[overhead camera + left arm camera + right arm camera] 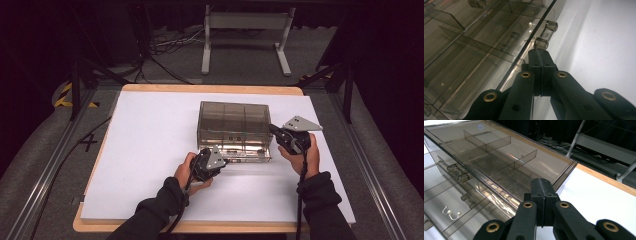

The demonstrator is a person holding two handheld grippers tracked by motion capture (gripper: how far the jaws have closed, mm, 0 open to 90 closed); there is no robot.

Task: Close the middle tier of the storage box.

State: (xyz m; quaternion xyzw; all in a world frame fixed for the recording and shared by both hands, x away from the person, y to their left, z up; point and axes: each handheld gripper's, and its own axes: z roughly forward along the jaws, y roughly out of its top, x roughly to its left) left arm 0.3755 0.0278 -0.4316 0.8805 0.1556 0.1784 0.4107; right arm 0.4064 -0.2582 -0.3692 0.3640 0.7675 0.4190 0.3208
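Observation:
A smoky see-through drawer box (234, 131) stands on the white table top, right of the middle. My left gripper (226, 161) is at the box's near left corner, jaws shut with nothing between them. In the left gripper view its tips (538, 51) sit right under a clear drawer knob (541, 43), with a second knob (551, 25) beyond. My right gripper (272, 129) is at the box's right side, also shut and empty. In the right gripper view its tips (541, 181) are by the rim of the divided top tray (499, 157). Small pale hooks (450, 213) lie inside a drawer.
The white sheet (150, 150) covers a wooden table with open room to the left of the box and in front of it. Beyond the far edge stand a grey metal frame (245, 30) and floor cables (170, 45). Dark rails run along both sides.

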